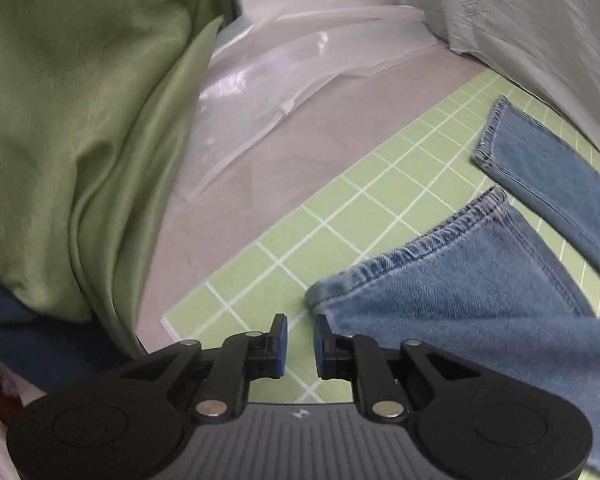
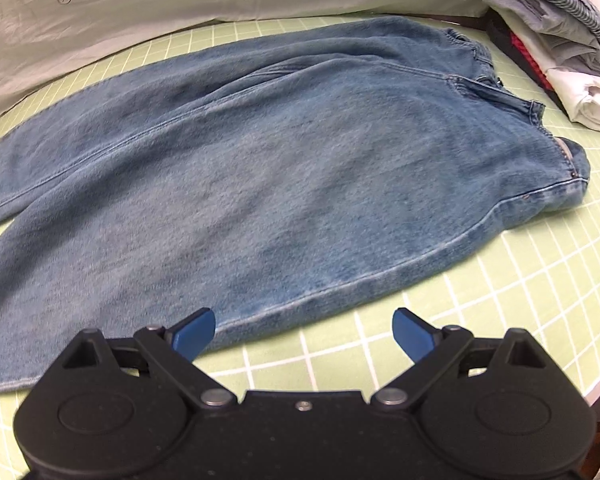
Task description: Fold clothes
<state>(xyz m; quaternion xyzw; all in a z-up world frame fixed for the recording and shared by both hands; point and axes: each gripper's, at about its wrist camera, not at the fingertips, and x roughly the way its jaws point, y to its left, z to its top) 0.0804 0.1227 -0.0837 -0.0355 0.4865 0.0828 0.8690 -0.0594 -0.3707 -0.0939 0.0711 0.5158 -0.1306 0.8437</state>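
Across the green grid mat (image 2: 520, 320) lie the blue jeans (image 2: 280, 168), spread flat with the waistband toward the stack of folded clothes (image 2: 560, 52) at the mat's far right corner. From the right wrist view the legs run off the left edge of the picture, so their ends are cut off there; the hems (image 1: 440, 240) show only in the left wrist view, two of them lying apart on the mat. Beyond the mat a pale printed sheet (image 2: 180, 8) covers whatever stands behind; its small marks are too blurred to read. To the left of the mat hangs a green cloth (image 1: 80, 120), with a darker blue fabric (image 1: 32, 340) under it whose shape I cannot make out, and clear plastic sheeting (image 1: 280, 80) lies on the grey surface past the mat's edge. No bin or basket shows in either view.

The left gripper (image 1: 300, 340) hovers over the mat just beside the nearer hem; its jaws stand a narrow gap apart with nothing between them. The right gripper (image 2: 304, 332) has its jaws spread wide above the jeans' near edge, its left finger (image 2: 194, 334) over the denim, gripping nothing.
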